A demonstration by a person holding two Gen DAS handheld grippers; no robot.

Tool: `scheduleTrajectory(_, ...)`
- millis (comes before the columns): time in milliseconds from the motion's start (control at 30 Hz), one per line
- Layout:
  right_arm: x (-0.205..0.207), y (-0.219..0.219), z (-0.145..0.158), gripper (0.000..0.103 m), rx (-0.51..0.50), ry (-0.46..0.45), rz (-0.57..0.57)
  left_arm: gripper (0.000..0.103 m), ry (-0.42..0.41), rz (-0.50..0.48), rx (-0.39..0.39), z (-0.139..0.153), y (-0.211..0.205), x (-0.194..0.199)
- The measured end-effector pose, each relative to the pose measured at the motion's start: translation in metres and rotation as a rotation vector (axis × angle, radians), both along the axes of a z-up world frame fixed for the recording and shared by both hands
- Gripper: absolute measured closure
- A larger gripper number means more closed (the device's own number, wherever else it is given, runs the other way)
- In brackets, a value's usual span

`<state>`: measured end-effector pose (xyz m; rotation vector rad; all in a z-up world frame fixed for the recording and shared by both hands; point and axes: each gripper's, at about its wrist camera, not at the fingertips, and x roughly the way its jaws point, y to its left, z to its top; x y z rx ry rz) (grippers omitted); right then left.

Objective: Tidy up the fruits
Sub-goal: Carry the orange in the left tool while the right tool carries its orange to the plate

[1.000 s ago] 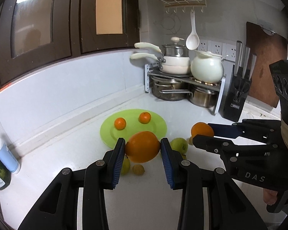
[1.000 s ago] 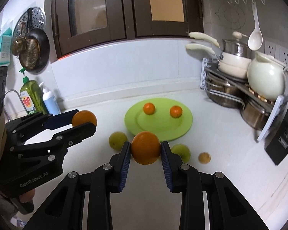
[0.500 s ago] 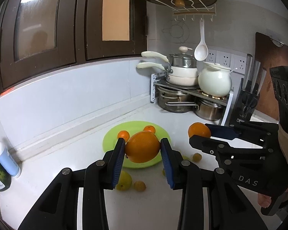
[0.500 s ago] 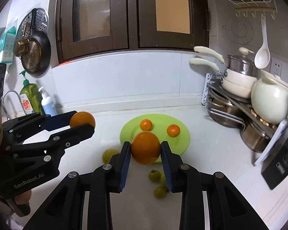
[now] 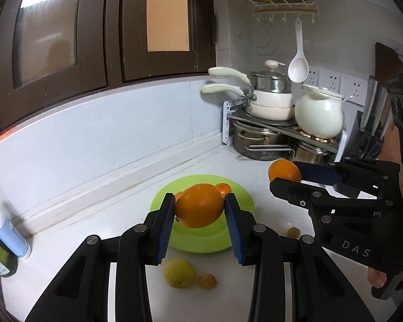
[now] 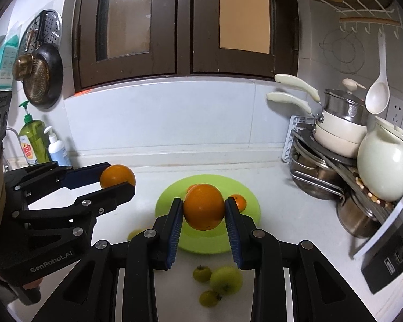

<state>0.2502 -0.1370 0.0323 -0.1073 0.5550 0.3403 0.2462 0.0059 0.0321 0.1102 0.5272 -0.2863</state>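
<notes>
Two markings are legible. The letters "DAS" stand in pale print on the black body of the right gripper (image 5: 284, 175), visible at the right of the left wrist view. The wording "GenRobot.AI" stands in pale print on the black body of the left gripper (image 6: 118, 179), at the near left of the right wrist view. The label on the green bottle (image 6: 33, 142) at the far left carries print too blurred to read.

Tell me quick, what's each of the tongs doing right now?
Left tongs: closed on a big orange, held in the air.
Right tongs: closed on another orange, also held in the air.
</notes>
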Motion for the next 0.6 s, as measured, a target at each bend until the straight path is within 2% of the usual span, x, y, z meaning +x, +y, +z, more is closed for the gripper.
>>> scheduleTrajectory(333,0.044,0.003,-0.015,0.07,-0.027,0.046,0.003,0.066,0.057,-0.006,0.027,-0.015,-0.001,0.049)
scheduleTrajectory(600,0.087,0.014,-0.041,0.071,-0.05,0.119,-0.002,0.066,0.157,-0.005,0.032,-0.042,0.008,0.098)
